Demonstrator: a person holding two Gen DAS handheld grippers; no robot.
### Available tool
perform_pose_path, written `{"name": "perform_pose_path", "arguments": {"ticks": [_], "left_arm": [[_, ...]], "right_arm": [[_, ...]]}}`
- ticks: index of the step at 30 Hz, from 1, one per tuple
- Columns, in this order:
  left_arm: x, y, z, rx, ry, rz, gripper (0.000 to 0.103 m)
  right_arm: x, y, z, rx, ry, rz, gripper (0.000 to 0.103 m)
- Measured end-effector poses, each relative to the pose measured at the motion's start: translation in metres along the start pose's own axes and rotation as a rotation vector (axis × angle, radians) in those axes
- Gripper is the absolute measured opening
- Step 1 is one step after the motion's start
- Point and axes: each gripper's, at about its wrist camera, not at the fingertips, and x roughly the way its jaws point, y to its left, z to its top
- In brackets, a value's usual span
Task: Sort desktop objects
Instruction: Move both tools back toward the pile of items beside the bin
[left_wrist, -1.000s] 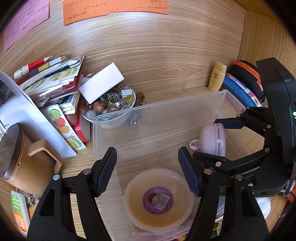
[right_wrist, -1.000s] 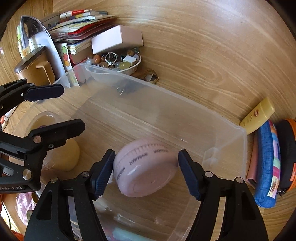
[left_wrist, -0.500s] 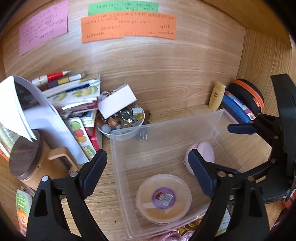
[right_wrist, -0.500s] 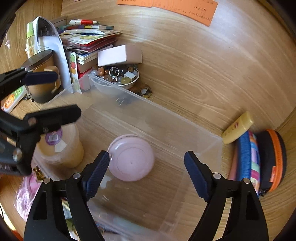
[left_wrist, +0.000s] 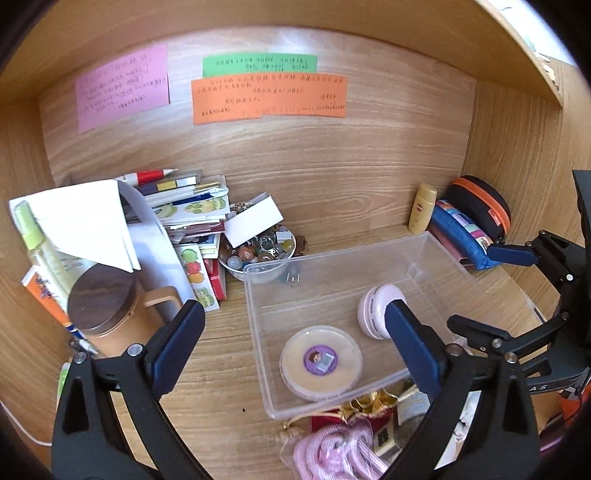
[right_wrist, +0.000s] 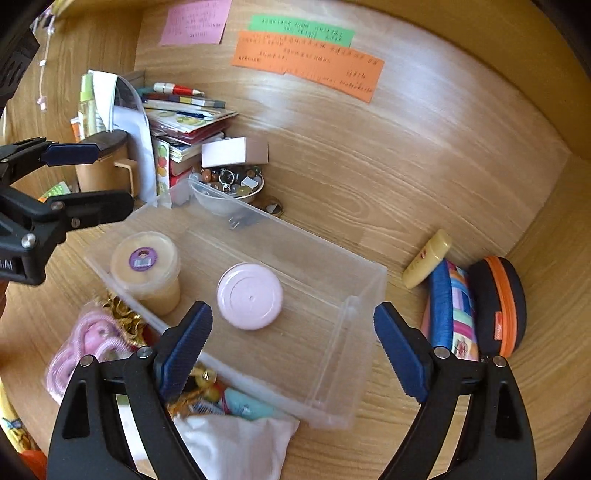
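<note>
A clear plastic bin (left_wrist: 436, 258) (right_wrist: 332, 354) sits on the wooden desk. Inside it are a yellow tub with a purple sticker (left_wrist: 320, 362) (right_wrist: 144, 263) and a round pink case (left_wrist: 378, 308) (right_wrist: 250, 295). My left gripper (left_wrist: 295, 347) is open and empty, held above the bin's near left part. My right gripper (right_wrist: 291, 350) is open and empty above the bin's near side; it also shows at the right of the left wrist view (left_wrist: 517, 288). The left gripper shows at the left of the right wrist view (right_wrist: 74, 177).
A bowl of beads (left_wrist: 260, 254), a white box (left_wrist: 253, 219), stacked books (left_wrist: 184, 206) and a brown lidded mug (left_wrist: 107, 310) stand left. A yellow bottle (right_wrist: 426, 264), blue pouch (right_wrist: 448, 314) and black-orange case (right_wrist: 498, 306) lie right. A pink cord (left_wrist: 332, 450), white cloth (right_wrist: 236, 443) and trinkets lie in front.
Both grippers opened wider and pulled up and back from the bin. The pink case, earlier between my right fingers, now lies flat in the bin beside the yellow tub.
</note>
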Motion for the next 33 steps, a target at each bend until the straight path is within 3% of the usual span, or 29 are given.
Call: {"name": "perform_pose_path", "arguments": {"ticks": [13,25,33], "left_arm": [[-0.03,-0.019,-0.035,-0.009,-0.001,0.026,0.101],[-0.034,-0.03,-0.087,-0.025,0.067,0.045,0.101],[-0.028,-0.031,-0.123,-0.007,0.163,0.029,0.101]], "right_arm": [[-0.037,-0.007,-0.056,0.092,-0.046,0.034,0.092],[-0.045,-0.006,-0.104,0.118,-0.029,0.034,0.093],[-0.036,0.01,-0.129,0.124,0.031,0.078,0.093]]}}
